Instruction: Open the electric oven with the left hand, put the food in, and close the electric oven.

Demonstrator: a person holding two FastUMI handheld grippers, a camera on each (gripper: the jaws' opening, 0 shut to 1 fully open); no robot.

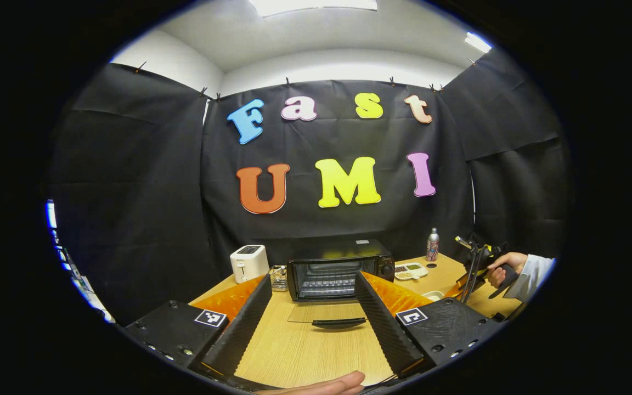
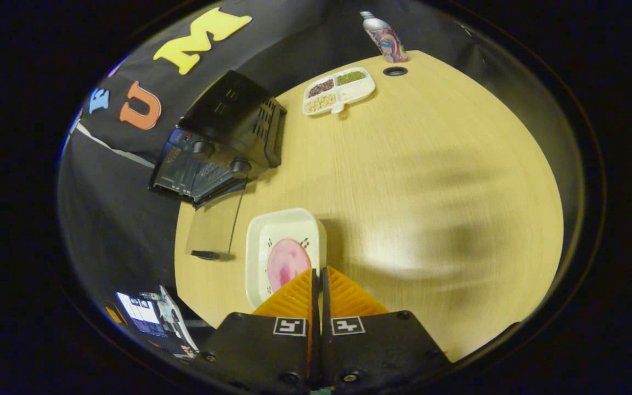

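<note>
Oven (image 1: 340,269) stands with its glass door (image 1: 324,314) dropped flat, so we keep the spread, empty left gripper (image 1: 308,307) clear while our right gripper (image 2: 319,274), fingers pressed together on the plate (image 2: 285,255) rim, carries the food (image 2: 287,263) level toward the rack

Pale wooden table (image 2: 431,164), bearing open oven (image 1: 338,269), white toaster (image 1: 249,262), divided snack tray (image 2: 339,90), bottle (image 2: 384,39), white dish (image 2: 286,255), possibly a glass (image 1: 278,277).
</note>
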